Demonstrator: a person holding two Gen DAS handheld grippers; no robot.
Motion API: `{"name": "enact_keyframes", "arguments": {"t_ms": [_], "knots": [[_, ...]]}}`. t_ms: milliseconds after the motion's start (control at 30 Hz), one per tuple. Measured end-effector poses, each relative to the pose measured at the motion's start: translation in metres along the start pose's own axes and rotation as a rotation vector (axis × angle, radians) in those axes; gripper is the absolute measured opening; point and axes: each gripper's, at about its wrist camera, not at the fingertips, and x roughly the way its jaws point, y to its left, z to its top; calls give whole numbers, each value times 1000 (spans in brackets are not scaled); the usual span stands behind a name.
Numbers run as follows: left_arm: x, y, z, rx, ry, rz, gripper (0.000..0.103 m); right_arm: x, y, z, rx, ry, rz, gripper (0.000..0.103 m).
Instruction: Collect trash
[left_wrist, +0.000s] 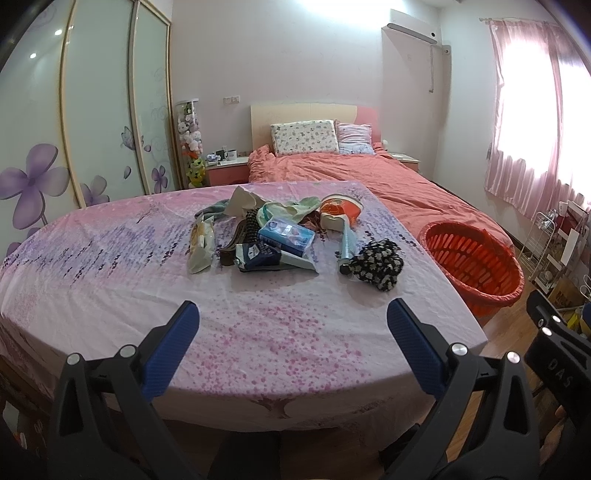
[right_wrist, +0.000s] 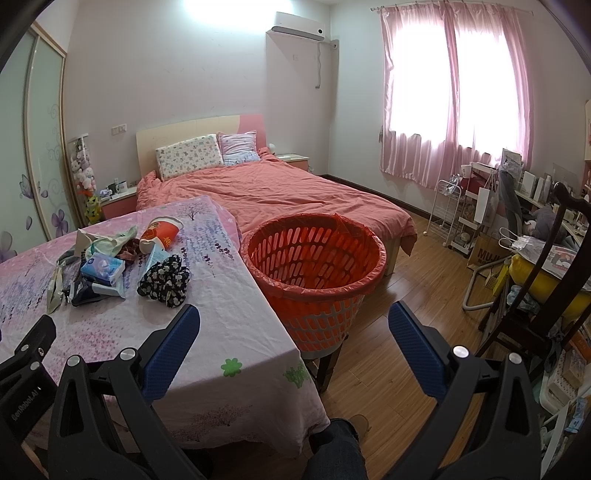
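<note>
While both grippers hang spread wide and empty, one bed (right_wrist: 280, 192) with a coral cover fills the far room, two pillows (right_wrist: 190, 157) at its head. One table (left_wrist: 258, 332) under a pink flowered cloth lies directly ahead of the left gripper (left_wrist: 293, 314); only its near right corner sits under the right gripper (right_wrist: 293, 317). One orange basket (right_wrist: 314, 258) with a red liner stands ahead of the right jaws, just beside the table edge; from the left wrist it sits far right of the jaws. One trash heap (left_wrist: 273, 232) lies well ahead of the left jaws: one blue tissue pack (left_wrist: 286, 236), one red paper cup (left_wrist: 341, 210), one black-and-white floral cloth (left_wrist: 376, 264), one pale wrapper (left_wrist: 201, 243), other scraps too tangled to count. Right wrist alone shows a cluttered chair (right_wrist: 543, 266), a white rack (right_wrist: 447, 210) and pink curtains (right_wrist: 454, 92) right of the jaws. Nothing stands between jaws and heap.
</note>
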Motion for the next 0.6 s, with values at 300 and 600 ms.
{"name": "enact_keyframes", "arguments": {"t_ms": [300, 600], "knots": [[48, 56, 12, -67, 40, 85, 100, 33, 21, 2, -45, 12, 90, 100], [110, 111, 42, -78, 70, 132, 99, 76, 60, 20, -76, 94, 217, 79]]}}
